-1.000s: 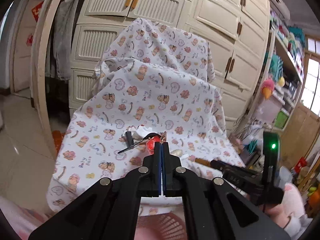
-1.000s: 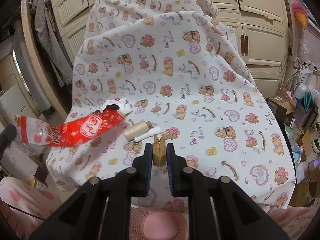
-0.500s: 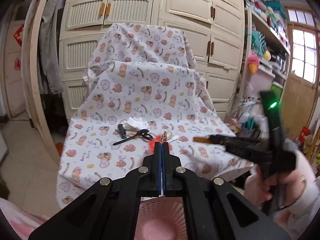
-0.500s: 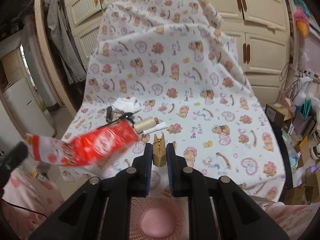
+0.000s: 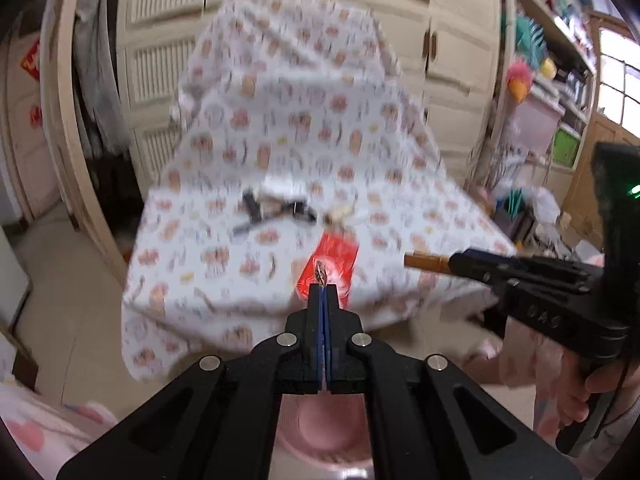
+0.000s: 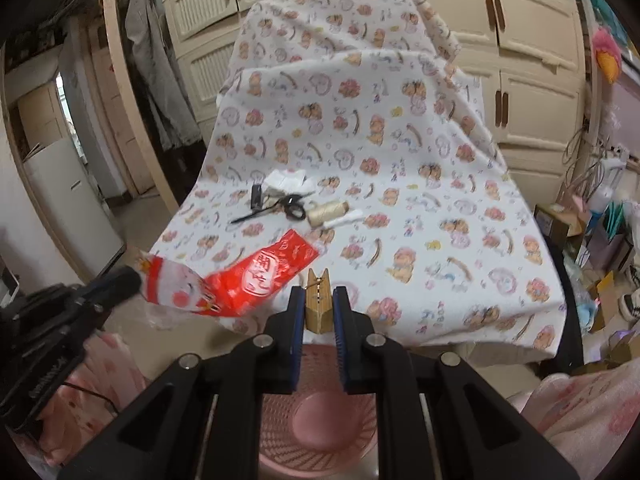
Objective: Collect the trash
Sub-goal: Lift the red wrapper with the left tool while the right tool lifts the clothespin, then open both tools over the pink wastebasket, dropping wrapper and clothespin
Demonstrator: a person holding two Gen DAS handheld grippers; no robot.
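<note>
Wrapper point(image 6: 240, 280) of red and white plastic is clamped by one end in the left gripper point(image 5: 322, 286), whose jaws are pressed fully together on it. In the right wrist view the wrapper stretches from the tip of that gripper point(image 6: 128, 278), at the left edge of the frame, toward the centre, ending just left of the right jaws. In the left wrist view (badly blurred) it is seen end-on as a red patch point(image 5: 334, 264) directly beyond the jaw tips.

A wooden clothespin point(image 6: 319, 300) is held between the jaws of the right gripper point(image 6: 318, 294), which are closed on its sides and stand only narrowly apart; its forked end points away from the camera. In the left wrist view the same clothespin point(image 5: 426, 262) juts toward the centre of the frame from the right gripper point(image 5: 460, 262) at the right, and a hand point(image 5: 576, 400) is seen on the handle at lower right.

A pink basket point(image 6: 320, 424) is seen at the bottom centre of both views, beneath both pairs of jaws.

Farther off, a table draped in a bear-print cloth point(image 6: 400, 184) carries black scissors point(image 6: 280, 208), a spool of pale thread point(image 6: 326, 214) and a crumpled white tissue point(image 6: 286, 180), all well apart from both grippers.
</note>
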